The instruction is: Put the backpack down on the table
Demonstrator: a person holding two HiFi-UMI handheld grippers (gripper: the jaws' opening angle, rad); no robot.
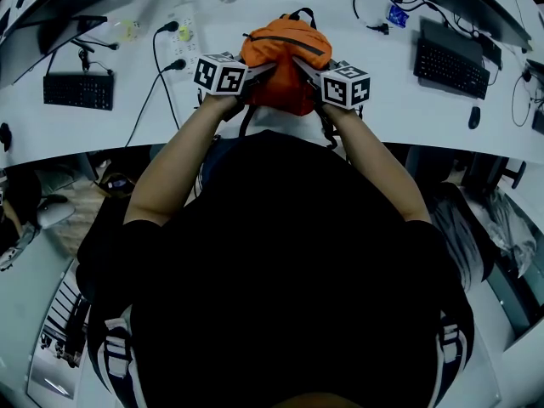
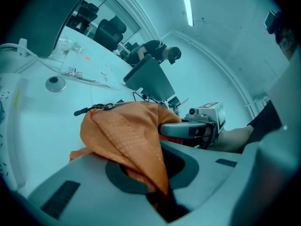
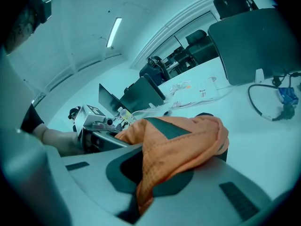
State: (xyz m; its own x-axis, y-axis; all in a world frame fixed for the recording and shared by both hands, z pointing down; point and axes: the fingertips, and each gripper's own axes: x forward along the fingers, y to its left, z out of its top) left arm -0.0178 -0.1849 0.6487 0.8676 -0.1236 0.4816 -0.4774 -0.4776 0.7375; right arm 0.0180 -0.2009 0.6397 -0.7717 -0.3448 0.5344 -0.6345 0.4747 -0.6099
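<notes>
Fabric of the orange backpack is pinched tight in both my left gripper and right gripper, the bag hanging at the near edge of the table. I'd lower both sides evenly so it settles flat. Left of the backpack, a power strip and its cable sit nearest, with a keyboard farther out.

One backpack; two tools; two keyboards; one mouse.
</notes>
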